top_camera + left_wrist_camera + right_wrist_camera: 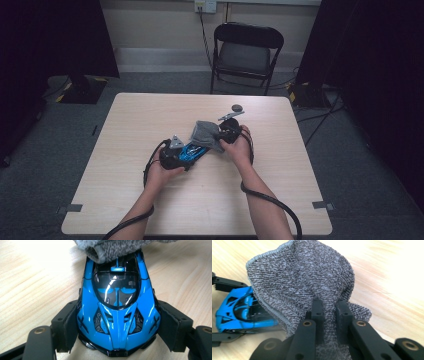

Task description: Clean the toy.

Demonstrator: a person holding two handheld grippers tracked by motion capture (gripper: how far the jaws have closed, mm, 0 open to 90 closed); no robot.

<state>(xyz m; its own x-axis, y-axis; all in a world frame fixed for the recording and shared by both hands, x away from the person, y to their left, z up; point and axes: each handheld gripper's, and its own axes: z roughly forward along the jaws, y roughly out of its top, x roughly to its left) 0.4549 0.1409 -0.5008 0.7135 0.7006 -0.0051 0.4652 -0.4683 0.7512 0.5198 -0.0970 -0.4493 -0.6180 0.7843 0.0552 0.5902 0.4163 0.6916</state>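
A glossy blue and black toy car (117,312) lies on the wooden table (150,115), clamped at its sides between the pads of my left gripper (117,327). In the high view the car (191,151) is at the table's middle with the left gripper (176,156) on its near-left end. A grey knitted cloth (302,282) is pinched between the jaws of my right gripper (330,312) and drapes over the far end of the car (239,310). From above, the cloth (206,133) hangs just left of the right gripper (227,137).
A small dark round disc (236,108) lies on the table behind the right hand. A black folding chair (245,52) stands beyond the far edge. Dark curtains flank the room, and cables run across the floor at the right.
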